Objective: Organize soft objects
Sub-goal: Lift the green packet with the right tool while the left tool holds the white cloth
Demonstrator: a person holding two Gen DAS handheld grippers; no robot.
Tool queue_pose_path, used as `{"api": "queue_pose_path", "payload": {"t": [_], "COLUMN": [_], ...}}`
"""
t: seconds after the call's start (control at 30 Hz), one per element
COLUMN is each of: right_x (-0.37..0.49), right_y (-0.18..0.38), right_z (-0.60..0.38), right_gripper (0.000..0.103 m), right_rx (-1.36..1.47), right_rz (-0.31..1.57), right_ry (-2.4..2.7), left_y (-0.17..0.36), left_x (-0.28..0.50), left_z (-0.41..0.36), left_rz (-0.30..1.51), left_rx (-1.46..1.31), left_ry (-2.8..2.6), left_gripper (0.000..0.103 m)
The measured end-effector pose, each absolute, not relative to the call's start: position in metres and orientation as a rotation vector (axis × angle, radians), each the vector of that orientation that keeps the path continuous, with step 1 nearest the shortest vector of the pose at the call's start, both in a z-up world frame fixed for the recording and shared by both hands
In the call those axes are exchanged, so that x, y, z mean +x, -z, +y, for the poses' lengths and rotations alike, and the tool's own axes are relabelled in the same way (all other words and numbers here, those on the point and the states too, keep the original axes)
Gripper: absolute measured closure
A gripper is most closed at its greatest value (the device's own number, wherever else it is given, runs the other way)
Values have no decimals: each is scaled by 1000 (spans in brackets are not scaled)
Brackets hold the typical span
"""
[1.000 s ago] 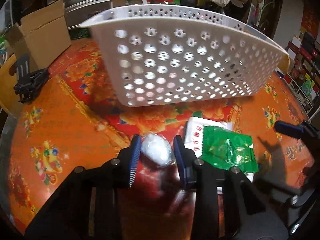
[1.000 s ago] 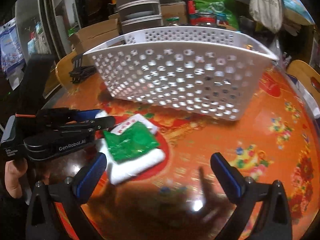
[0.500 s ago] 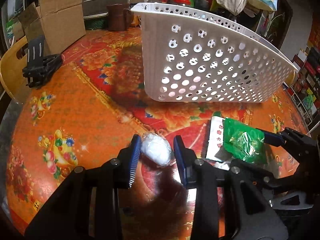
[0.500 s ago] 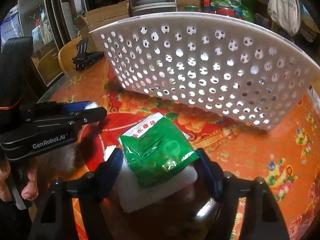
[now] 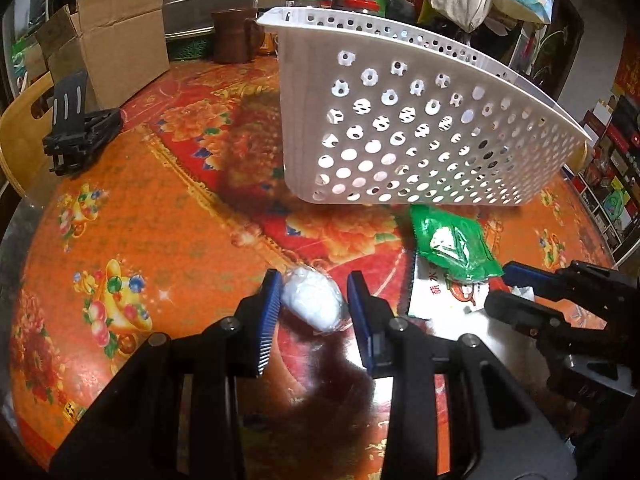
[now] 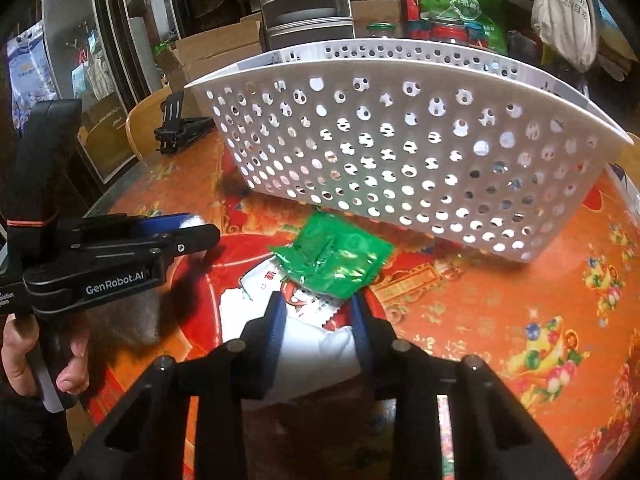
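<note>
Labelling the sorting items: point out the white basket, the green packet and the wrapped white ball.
white basket (image 6: 400, 152), right wrist view, perforated front wall.
green packet (image 6: 336, 260), right wrist view, crinkled top face.
wrapped white ball (image 5: 314, 304), left wrist view, its middle.

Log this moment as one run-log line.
left hand-held gripper: shut on clear-wrapped white soft bundle | right hand-held gripper: shut on white soft packet under green foil pouch | white perforated plastic basket: behind

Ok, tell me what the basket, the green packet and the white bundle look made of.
Basket: rigid matte white plastic, with punched round holes.
Green packet: glossy crinkled film, likely plastic, catching highlights.
White bundle between the left hand-held gripper pads: seemingly soft white stuff in clear shiny wrap.
</note>
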State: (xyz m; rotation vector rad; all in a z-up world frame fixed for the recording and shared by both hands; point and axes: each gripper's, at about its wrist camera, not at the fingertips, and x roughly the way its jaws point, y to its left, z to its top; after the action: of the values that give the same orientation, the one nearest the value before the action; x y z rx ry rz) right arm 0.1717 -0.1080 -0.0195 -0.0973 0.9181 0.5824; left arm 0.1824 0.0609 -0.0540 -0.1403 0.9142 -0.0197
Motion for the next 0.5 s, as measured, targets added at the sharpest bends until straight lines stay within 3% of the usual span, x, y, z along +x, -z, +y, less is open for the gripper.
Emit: {"api": "queue_pose_path", "payload": {"t": [0.23, 0.3, 0.47, 0.5], "right_x": [183, 188, 199, 202], "right_y": [26, 25, 23, 24], "right_z": [-114, -114, -98, -95], "right_gripper": [70, 57, 35, 35], "right_rx": [-44, -33, -46, -56], "right_rz": [958, 962, 960, 963], "right_ry": [-572, -552, -527, -517], "left_y": [55, 55, 54, 54], "left_x": [183, 183, 183, 183], "left_z": [61, 62, 68, 70], "left_rz": [913, 911, 908, 907], "left_rx": [-141, -145, -158, -164], "left_ry": [22, 22, 18, 18], "left_gripper": [71, 71, 71, 71]}}
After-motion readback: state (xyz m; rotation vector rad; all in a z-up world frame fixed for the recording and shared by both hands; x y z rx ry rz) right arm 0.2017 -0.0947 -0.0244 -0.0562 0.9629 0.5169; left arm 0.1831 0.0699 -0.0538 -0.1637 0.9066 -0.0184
